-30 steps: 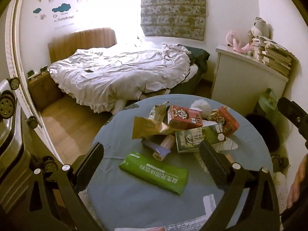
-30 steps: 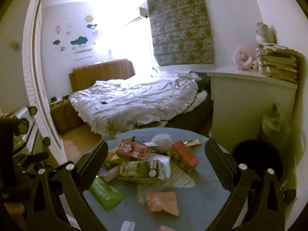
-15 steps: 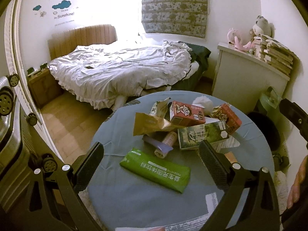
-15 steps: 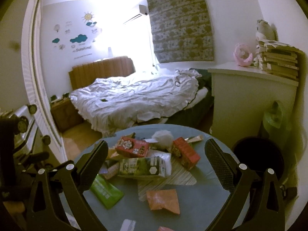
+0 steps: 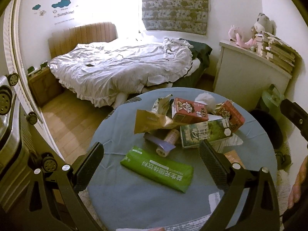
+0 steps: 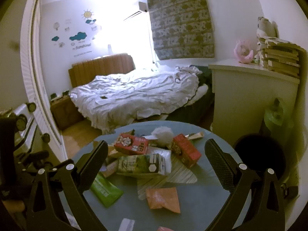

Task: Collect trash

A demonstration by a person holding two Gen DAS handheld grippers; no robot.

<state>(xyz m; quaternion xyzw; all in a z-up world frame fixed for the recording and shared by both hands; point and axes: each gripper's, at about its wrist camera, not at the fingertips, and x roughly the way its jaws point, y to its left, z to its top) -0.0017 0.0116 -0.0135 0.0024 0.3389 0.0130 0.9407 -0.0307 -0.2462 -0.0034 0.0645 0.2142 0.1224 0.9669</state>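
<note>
Trash lies piled on a round blue table point(image 5: 134, 202). A green packet point(image 5: 156, 171) lies nearest, also in the right wrist view point(image 6: 105, 191). Behind it are a green carton point(image 5: 206, 132), two red cartons point(image 5: 189, 111) point(image 5: 230, 115), a tan paper bag point(image 5: 150, 122), a small roll point(image 5: 170, 137) and a white fluffy ball point(image 5: 204, 99). An orange packet point(image 6: 163, 199) lies in front of the pile. My left gripper point(image 5: 152, 150) is open and empty above the green packet. My right gripper point(image 6: 156, 152) is open and empty above the pile.
A black bin point(image 6: 259, 154) stands on the floor right of the table, beside a white cabinet point(image 6: 248, 96) with stacked books. A bed point(image 5: 125, 67) with white bedding is behind the table. A suitcase point(image 5: 7, 119) is at the left.
Both grippers have shifted slightly; the table and trash sit a little higher in the left view. Nothing has been taken hold of.
</note>
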